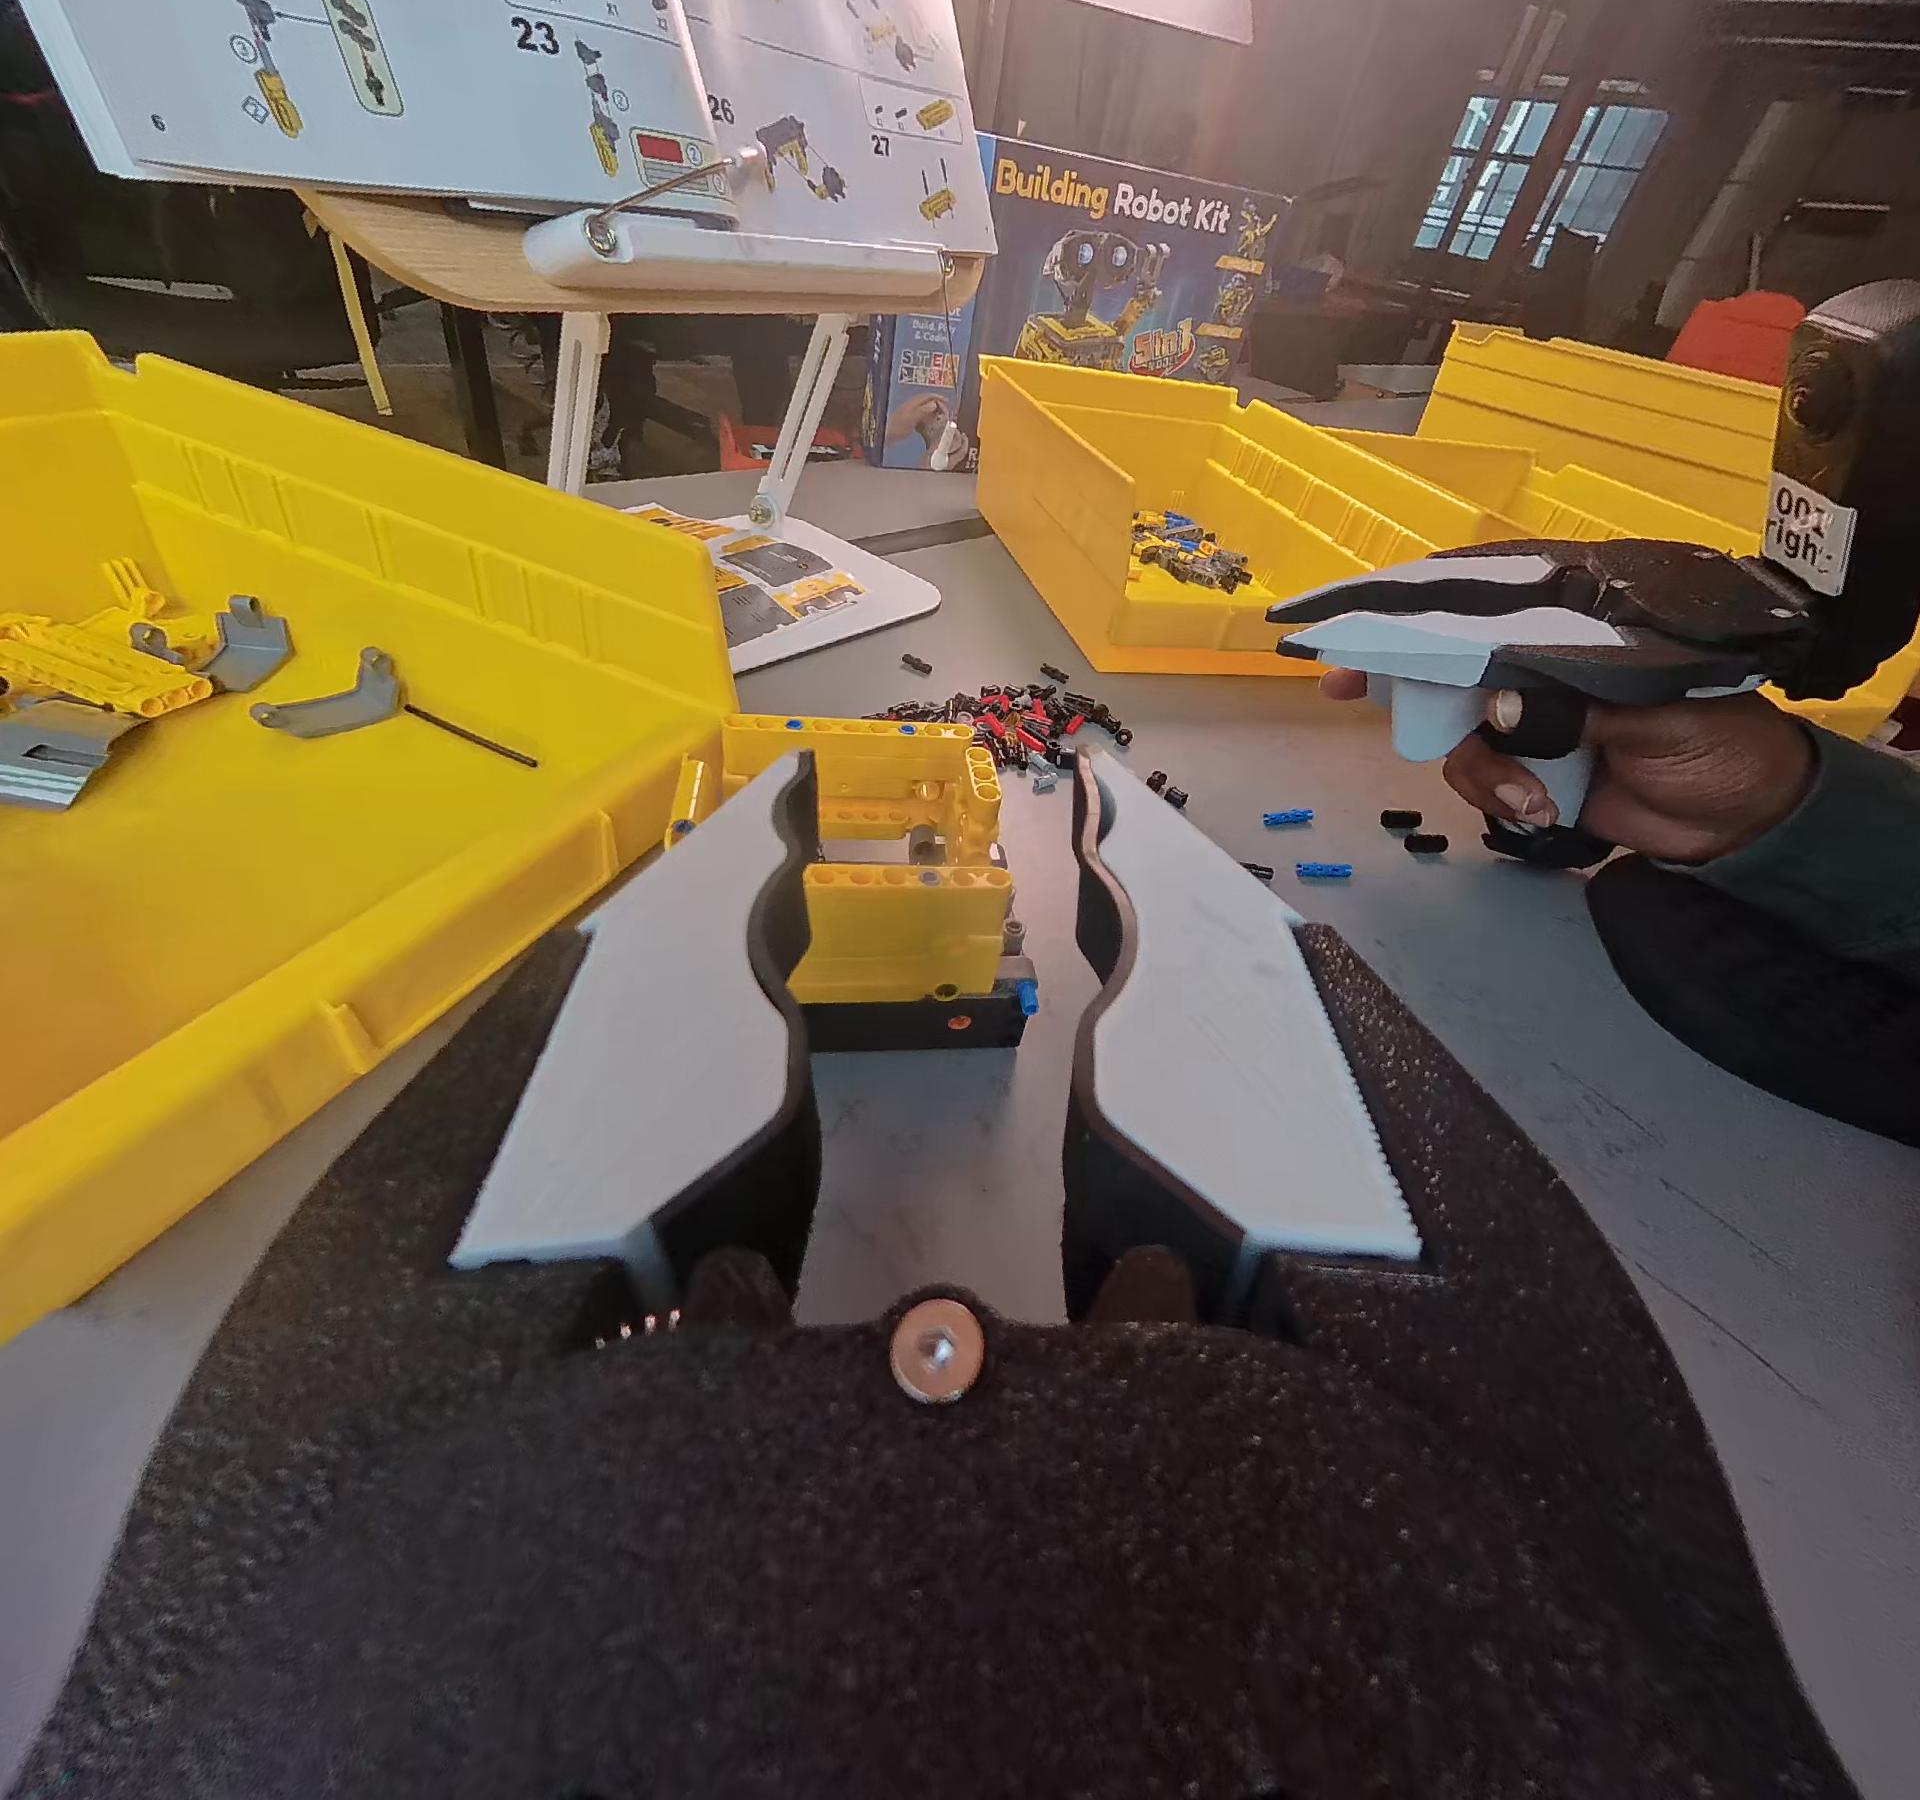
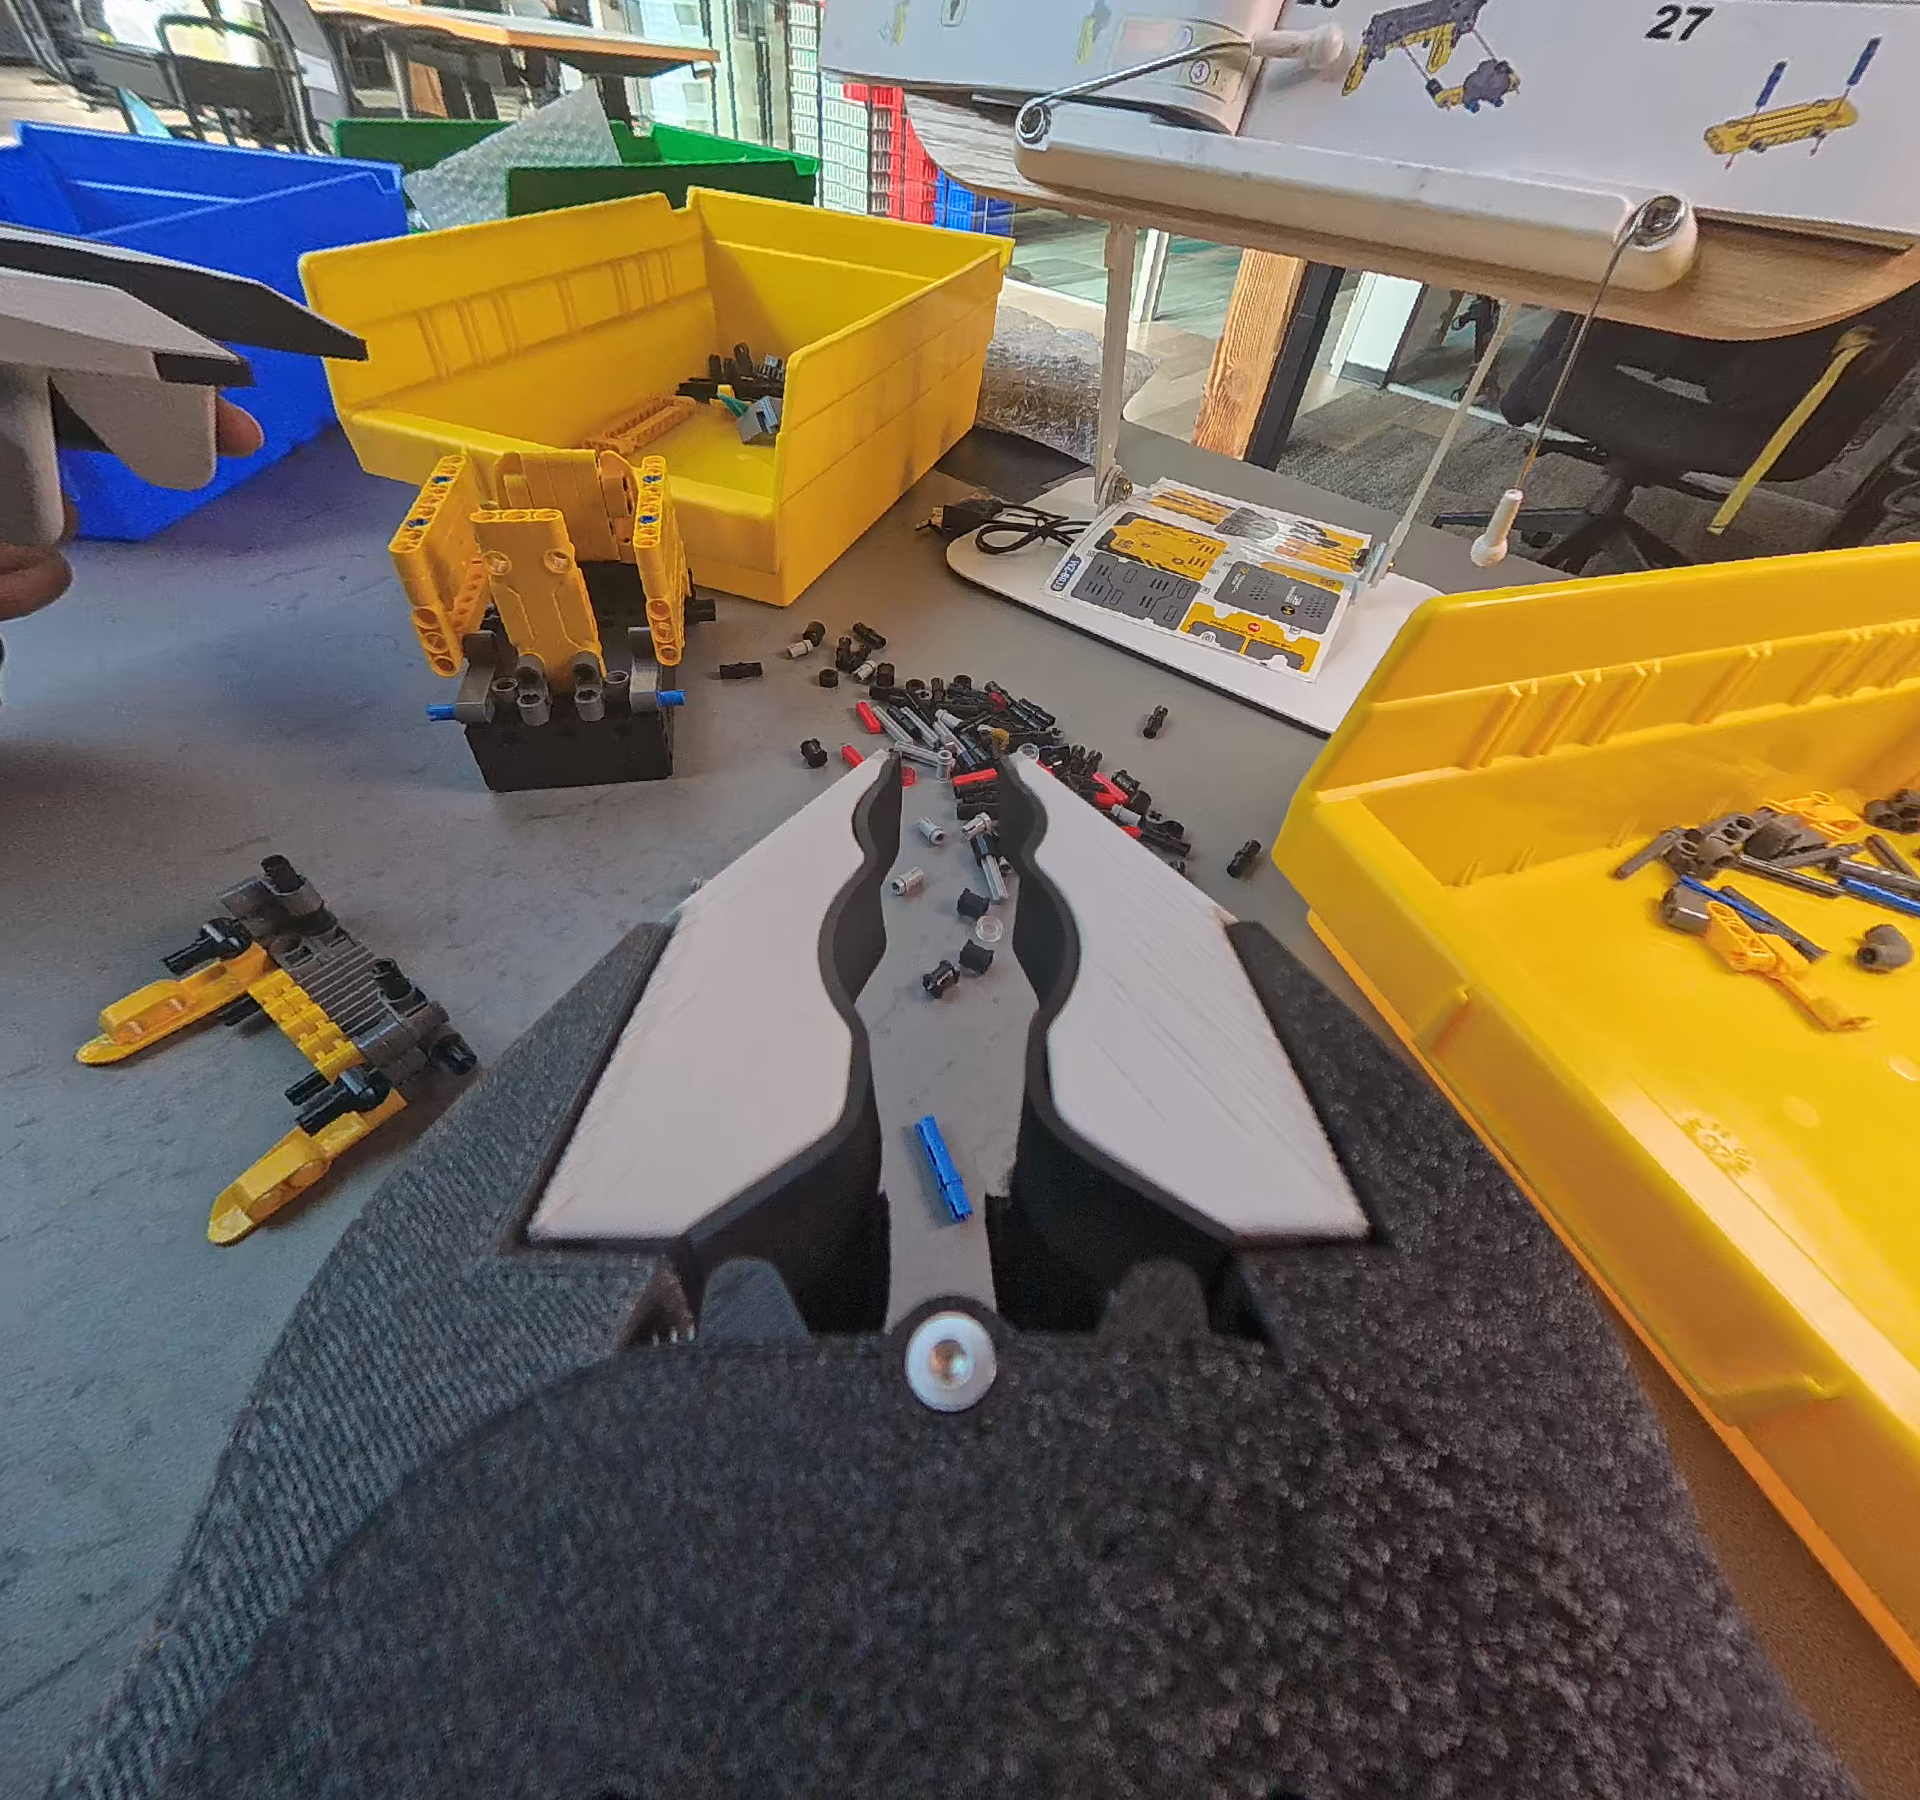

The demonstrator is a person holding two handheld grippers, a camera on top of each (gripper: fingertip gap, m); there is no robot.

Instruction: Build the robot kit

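Left wrist view: a yellow bin (image 1: 312,919) at left holds grey brackets (image 1: 332,696) and a black rod. The left gripper (image 1: 940,774) has its jaws apart around a yellow and black brick model (image 1: 904,919) on the grey table (image 1: 1455,1179); I cannot tell if the fingers touch it. Just beyond lies a pile of small pins (image 1: 1013,711). At right a hand (image 1: 1631,784) holds the right gripper (image 1: 1283,630), seen side-on.

Right wrist view: a tracked part (image 2: 291,1033) lies at left, the model behind it. The right gripper (image 2: 951,763) hovers above the pins, jaws a little apart, holding nothing; a blue pin (image 2: 942,1168) lies between its fingers. Another bin (image 2: 1662,1023) sits right
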